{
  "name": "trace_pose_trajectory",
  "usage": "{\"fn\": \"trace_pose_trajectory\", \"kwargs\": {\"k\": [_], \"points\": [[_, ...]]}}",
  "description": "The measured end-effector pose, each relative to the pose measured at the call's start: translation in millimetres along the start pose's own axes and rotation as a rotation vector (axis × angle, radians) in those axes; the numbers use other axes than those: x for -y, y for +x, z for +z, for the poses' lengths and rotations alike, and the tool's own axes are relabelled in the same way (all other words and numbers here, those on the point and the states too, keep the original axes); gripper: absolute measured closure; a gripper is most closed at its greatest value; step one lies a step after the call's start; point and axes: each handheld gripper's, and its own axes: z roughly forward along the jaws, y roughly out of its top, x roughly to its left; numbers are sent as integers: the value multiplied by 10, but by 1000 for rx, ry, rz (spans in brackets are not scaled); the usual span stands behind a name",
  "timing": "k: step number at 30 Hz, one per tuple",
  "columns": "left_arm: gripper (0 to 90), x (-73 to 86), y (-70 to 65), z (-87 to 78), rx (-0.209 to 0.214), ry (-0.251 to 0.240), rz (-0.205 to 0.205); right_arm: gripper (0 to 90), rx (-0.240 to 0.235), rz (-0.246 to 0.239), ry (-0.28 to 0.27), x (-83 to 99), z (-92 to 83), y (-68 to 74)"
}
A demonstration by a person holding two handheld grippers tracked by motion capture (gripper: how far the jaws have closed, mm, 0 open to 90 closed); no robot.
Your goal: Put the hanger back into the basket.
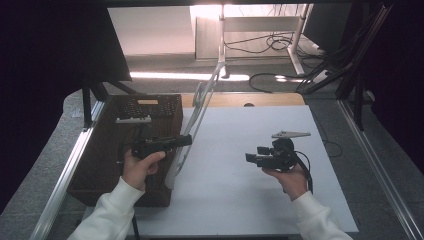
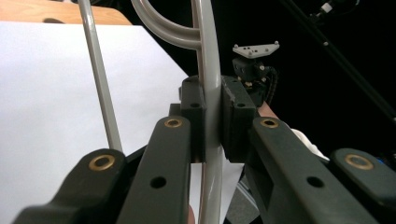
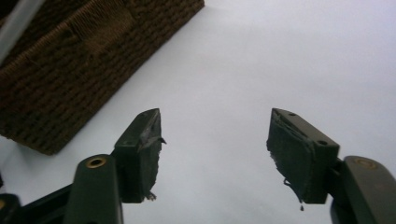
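Observation:
A pale grey clothes hanger [image 1: 201,106] stands tilted over the right edge of a brown wicker basket [image 1: 100,165], with its hook end toward the far side. My left gripper [image 1: 186,140] is shut on one of the hanger's bars; in the left gripper view the pads clamp the grey bar [image 2: 211,70] between them [image 2: 212,100]. My right gripper [image 1: 248,158] is held above the white board [image 1: 240,200], apart from the hanger. Its jaws stand wide open with nothing between them [image 3: 215,128]. The left gripper view also shows the right gripper [image 2: 254,70] farther off.
The basket [image 3: 56,79] sits at the left of the white board [image 3: 261,56] and holds a white strip [image 1: 133,119]. Metal rails [image 1: 65,175] run along both table sides. Cables [image 1: 270,42] lie on the floor beyond the table.

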Motion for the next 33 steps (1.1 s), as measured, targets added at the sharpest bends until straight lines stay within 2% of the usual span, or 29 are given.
{"fn": "trace_pose_trajectory", "kwargs": {"k": [4, 9, 13, 18, 23, 30, 33], "points": [[816, -25, 21, -77, -16, 11, 13, 313, 16, -23, 11, 18, 22, 7], [816, -78, 39, -202, -29, 18, 30, 313, 11, -25, 15, 25, 39, 14], [816, -115, 67, -320, -40, 15, 26, 310, 16, -36, 24, 29, 57, 35], [816, -152, 104, -527, -65, 7, 26, 307, 32, -36, 27, 31, 47, 21], [816, -182, 114, -762, -96, -1, 55, 307, 38, -36, 28, 31, 44, 12], [817, -91, 264, -1079, -148, -30, 47, 308, 42, -33, 24, 28, 34, 9], [817, -29, 370, -1198, -170, -21, 36, 307, 45, -29, 22, 26, 23, -2]]}}
